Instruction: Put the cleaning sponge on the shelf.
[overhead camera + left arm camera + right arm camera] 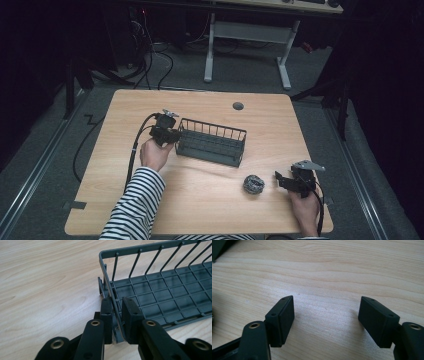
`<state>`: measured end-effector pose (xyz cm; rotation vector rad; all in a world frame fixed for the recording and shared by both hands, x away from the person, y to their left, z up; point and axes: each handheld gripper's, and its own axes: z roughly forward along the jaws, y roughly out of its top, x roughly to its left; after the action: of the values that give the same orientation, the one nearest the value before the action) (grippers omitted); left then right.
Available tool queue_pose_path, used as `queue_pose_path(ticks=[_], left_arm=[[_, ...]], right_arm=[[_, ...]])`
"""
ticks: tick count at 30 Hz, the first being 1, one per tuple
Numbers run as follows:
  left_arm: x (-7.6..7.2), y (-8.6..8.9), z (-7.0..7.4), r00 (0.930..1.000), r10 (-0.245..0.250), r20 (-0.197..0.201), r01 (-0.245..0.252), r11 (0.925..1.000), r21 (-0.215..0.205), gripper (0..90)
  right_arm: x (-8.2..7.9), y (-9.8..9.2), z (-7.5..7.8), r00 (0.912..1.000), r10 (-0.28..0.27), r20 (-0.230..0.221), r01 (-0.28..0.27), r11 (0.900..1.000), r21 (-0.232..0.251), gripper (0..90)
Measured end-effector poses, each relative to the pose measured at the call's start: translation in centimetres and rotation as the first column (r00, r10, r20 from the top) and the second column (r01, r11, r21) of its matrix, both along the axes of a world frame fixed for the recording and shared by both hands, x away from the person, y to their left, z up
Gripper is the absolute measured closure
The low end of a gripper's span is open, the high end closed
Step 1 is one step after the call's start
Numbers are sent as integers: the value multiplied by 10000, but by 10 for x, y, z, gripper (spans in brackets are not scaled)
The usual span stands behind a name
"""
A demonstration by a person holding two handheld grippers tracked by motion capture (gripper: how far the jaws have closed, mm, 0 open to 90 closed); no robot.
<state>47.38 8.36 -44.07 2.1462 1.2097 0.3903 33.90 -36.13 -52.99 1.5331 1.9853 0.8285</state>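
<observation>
Matt dark-grey wire rack (212, 142), smooth pale wood-grain table (200, 200), crinkly metallic scouring ball (253, 184)

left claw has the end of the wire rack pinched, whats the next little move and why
Probably drag the rack a little toward the steel scrubber. The left claw is shut on the rack's end wall, one pad inside and one outside, so it can be pulled. The scrubber lies apart from the rack, near the right claw, which is open over bare table and holds nothing, ready to pick it up.
</observation>
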Motion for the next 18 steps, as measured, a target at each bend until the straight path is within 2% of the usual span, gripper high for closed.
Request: queue_pose_path(ticks=[6, 12, 18], left_arm=[[-17, 12, -2, 9999, 56, 163, -54, 9999, -149, 791], [-38, 24, -5, 9995, 148, 269, -130, 9977, -671, 783], [-50, 29, -7, 9994, 211, 268, -180, 9939, -1085, 777]], right_arm=[[0, 0, 0, 10000, -6, -2, 6, 10000, 2, 293], [0, 0, 0, 10000, -9, -3, 9, 10000, 7, 292], [0, 0, 0, 10000, -20, -2, 20, 10000, 8, 292]])
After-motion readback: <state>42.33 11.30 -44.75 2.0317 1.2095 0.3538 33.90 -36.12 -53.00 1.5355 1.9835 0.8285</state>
